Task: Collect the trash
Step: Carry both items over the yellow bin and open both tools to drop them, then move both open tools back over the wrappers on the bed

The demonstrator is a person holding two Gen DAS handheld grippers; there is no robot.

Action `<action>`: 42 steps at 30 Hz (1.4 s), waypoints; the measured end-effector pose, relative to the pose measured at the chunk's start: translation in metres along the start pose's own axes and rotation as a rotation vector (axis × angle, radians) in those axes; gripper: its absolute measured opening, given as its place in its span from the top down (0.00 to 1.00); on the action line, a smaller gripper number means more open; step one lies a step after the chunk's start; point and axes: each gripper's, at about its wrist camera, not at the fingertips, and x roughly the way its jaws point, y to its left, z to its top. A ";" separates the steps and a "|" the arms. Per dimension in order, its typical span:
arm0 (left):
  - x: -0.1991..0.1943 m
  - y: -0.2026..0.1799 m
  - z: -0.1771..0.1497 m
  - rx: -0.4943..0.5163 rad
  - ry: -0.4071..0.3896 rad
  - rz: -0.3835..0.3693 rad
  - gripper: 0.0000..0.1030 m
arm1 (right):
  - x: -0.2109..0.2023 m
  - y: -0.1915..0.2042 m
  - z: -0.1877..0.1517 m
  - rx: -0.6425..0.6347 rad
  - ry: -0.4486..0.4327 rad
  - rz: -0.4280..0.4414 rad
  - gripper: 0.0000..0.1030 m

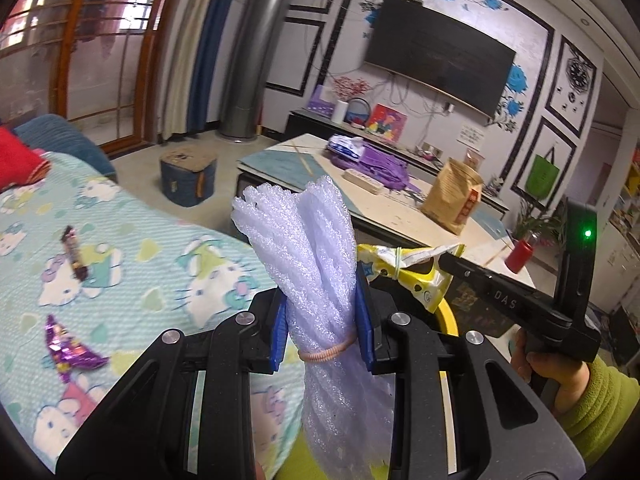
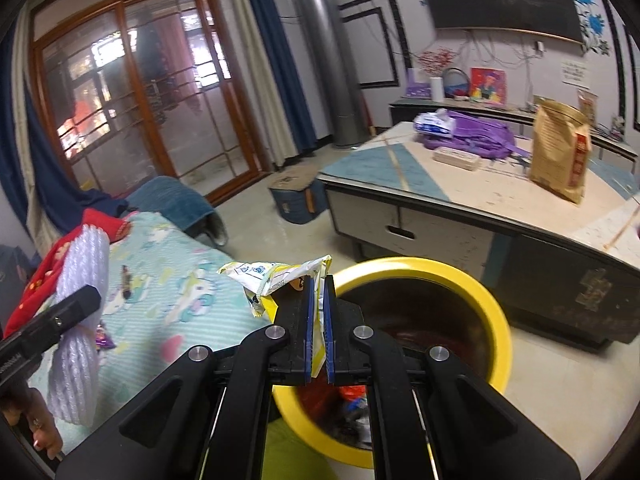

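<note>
Closest to my left lens is a white, ribbed foam-net sleeve [image 1: 308, 248], bunched and cinched with a pale pink elastic band [image 1: 326, 354]. My left tongs [image 1: 322, 312] are clamped on it just above that band, blue pads [image 1: 363, 312] pressing into both sides, and the foam fans out upward past the tips.

My right tongs [image 2: 318, 312] are pinched together on a crumpled yellow-and-white plastic snack wrapper [image 2: 276, 276]. Its thin edge is caught between the blue pads and the rest flops out to the left of the tips. A thin band is wrapped round its crumpled part. From the left camera, that same wrapper [image 1: 408, 270] hangs just beside the foam, with my right hand [image 1: 556, 368] in a green fleece sleeve [image 1: 600, 404] gripping the handle.

Right below and beyond the right tongs sits a round bin with a yellow rim [image 2: 424, 268] and a dark inside, with some scraps at the bottom.

More trash lies on the pale blue cartoon-cat bedspread [image 1: 132, 216] to my left: a crinkled purple foil wrapper [image 1: 68, 350] and a dark brown candy wrapper [image 1: 74, 252], well apart from each other.

Beyond the bin stands a low table with a beige and blue top [image 2: 492, 184].
</note>
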 end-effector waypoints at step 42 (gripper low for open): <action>0.078 -0.010 0.000 -0.037 0.100 0.019 0.11 | 0.012 -0.071 -0.022 0.185 0.065 -0.110 0.50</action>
